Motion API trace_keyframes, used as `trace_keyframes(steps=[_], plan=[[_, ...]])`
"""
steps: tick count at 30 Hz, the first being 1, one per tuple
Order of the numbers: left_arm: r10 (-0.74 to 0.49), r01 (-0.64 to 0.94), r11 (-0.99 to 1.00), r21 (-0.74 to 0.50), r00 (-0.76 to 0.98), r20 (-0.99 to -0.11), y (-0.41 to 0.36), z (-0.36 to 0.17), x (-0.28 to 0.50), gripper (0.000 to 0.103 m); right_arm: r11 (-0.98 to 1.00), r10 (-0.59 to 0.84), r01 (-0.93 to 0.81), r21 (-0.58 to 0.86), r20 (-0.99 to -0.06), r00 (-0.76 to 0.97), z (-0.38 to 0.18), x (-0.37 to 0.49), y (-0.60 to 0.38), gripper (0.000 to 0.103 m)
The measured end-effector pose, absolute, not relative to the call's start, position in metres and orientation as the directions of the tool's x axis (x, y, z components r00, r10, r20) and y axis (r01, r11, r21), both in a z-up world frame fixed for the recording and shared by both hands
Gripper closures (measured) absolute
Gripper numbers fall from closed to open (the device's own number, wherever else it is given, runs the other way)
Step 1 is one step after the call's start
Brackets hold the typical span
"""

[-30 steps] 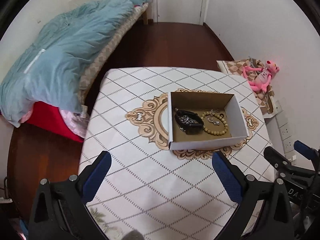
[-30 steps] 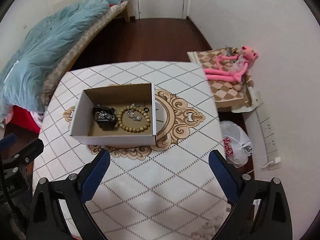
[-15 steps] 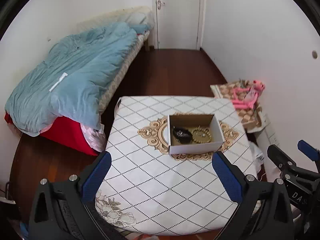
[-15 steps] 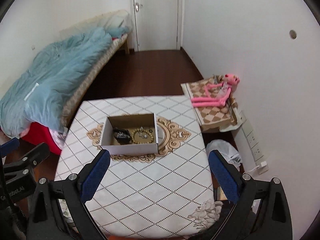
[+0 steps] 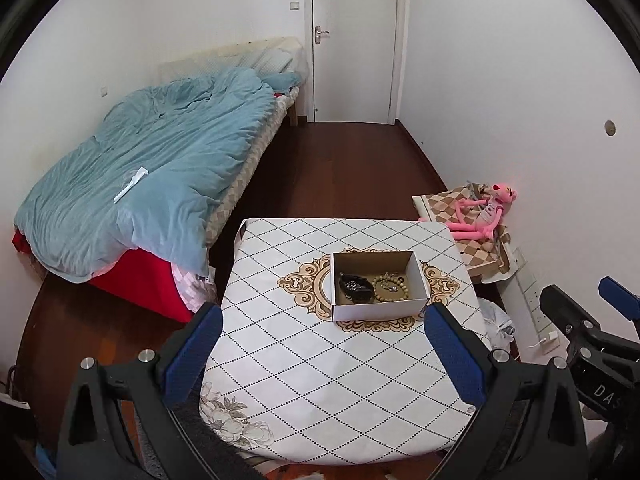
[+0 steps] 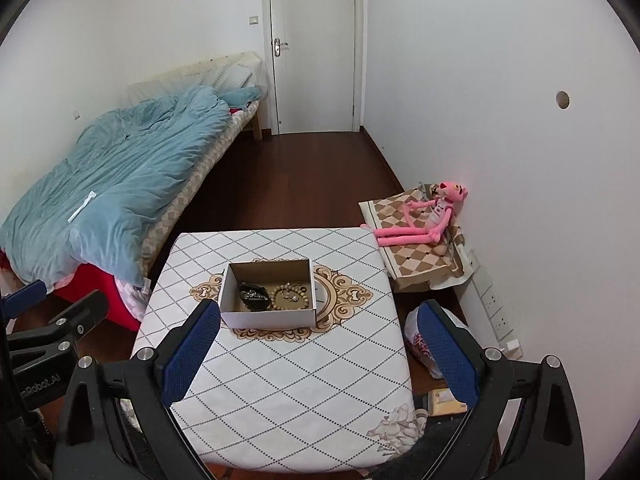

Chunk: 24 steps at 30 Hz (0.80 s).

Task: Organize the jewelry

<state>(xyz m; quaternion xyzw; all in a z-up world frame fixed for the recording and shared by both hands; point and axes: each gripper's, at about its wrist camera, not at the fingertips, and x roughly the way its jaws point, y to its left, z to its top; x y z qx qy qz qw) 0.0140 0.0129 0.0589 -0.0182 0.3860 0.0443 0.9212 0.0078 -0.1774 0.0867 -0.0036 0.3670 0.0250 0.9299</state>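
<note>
An open cardboard box (image 5: 416, 272) (image 6: 269, 318) stands on the patterned table (image 5: 320, 380) (image 6: 288, 392). Inside lie a dark pouch with a silver chain (image 5: 355, 286) (image 6: 253, 295), a wooden bead bracelet (image 5: 403, 293) (image 6: 276, 302) and small silver pieces (image 5: 389, 287) (image 6: 292, 297). My left gripper (image 5: 320, 360) and right gripper (image 6: 318, 360) are both open and empty, held high and well back from the box. The right gripper shows at the right edge of the left wrist view (image 5: 580, 308), the left gripper at the left edge of the right wrist view (image 6: 52, 308).
A bed with a blue duvet (image 5: 152, 172) (image 6: 112, 184) stands left of the table. A pink plush toy (image 5: 484, 216) (image 6: 428, 220) lies on a checkered cushion by the right wall. A plastic bag (image 6: 420, 340) lies on the floor. A white door (image 5: 352, 40) closes the far end.
Both grippers have pulled up and back from the table; the box looks smaller and far more of the room shows. Both stay open and empty.
</note>
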Motion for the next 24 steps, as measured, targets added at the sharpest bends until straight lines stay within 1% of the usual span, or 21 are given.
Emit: trace_keyframes(steps=[6,8,16,24], plan=[[0.069,-0.102,0.995,0.000,0.673,-0.737,0.012,0.054,0.025,0.000,0.999,0.035,-0.037,0.012,-0.706,0.708,0.078,0.025,-0.180,0.002],[0.060,-0.100,0.995,-0.008,0.659,-0.750,0.012,0.050,0.036,0.000,0.999,0.032,-0.035,0.011,-0.713,0.701,0.074,0.034,-0.180,0.001],[0.088,-0.127,0.992,0.010,0.628,-0.773,0.010,0.038,0.075,0.000,1.000,0.021,-0.027,0.005,-0.748,0.663,0.055,0.076,-0.179,0.001],[0.089,-0.114,0.993,0.030,0.557,-0.826,0.005,0.015,0.106,0.000,1.000,0.017,-0.019,0.007,-0.785,0.619,0.033,0.111,-0.182,0.001]])
